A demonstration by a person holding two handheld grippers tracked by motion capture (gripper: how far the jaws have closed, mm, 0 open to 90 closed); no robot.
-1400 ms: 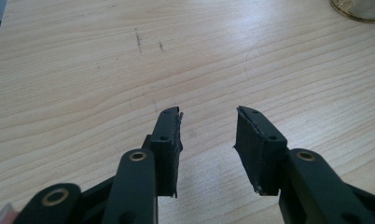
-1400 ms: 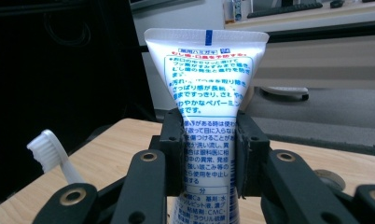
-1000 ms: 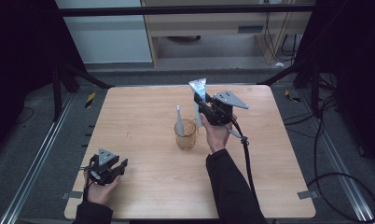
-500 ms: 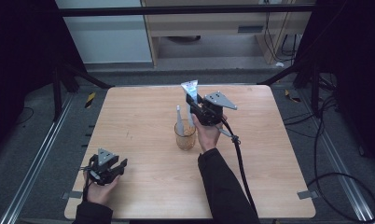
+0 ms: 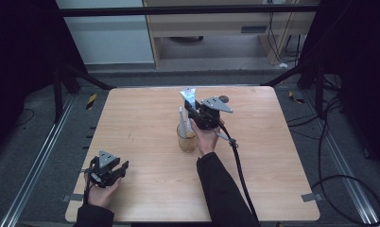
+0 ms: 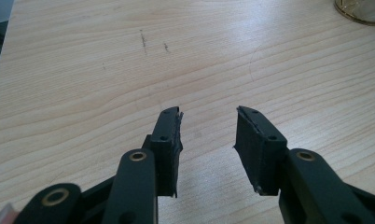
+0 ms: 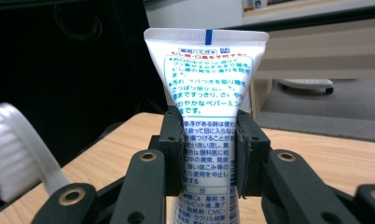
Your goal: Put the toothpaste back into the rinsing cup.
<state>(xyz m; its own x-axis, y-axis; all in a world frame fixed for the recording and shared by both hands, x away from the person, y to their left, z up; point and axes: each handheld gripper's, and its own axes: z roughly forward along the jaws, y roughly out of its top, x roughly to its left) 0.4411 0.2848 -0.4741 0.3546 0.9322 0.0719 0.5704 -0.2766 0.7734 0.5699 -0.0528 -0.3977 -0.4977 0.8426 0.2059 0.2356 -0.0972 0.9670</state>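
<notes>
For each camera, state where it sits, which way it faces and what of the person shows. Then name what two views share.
High view: above the person's side, looking forward and down on the table; both forearms, left gripper, right gripper.
Left gripper view: on the left gripper, facing down at bare tabletop; its open jaws.
Right gripper view: on the right gripper, facing level; jaws shut on the toothpaste tube.
Shared: tube, toothbrush in the high and right gripper views.
</notes>
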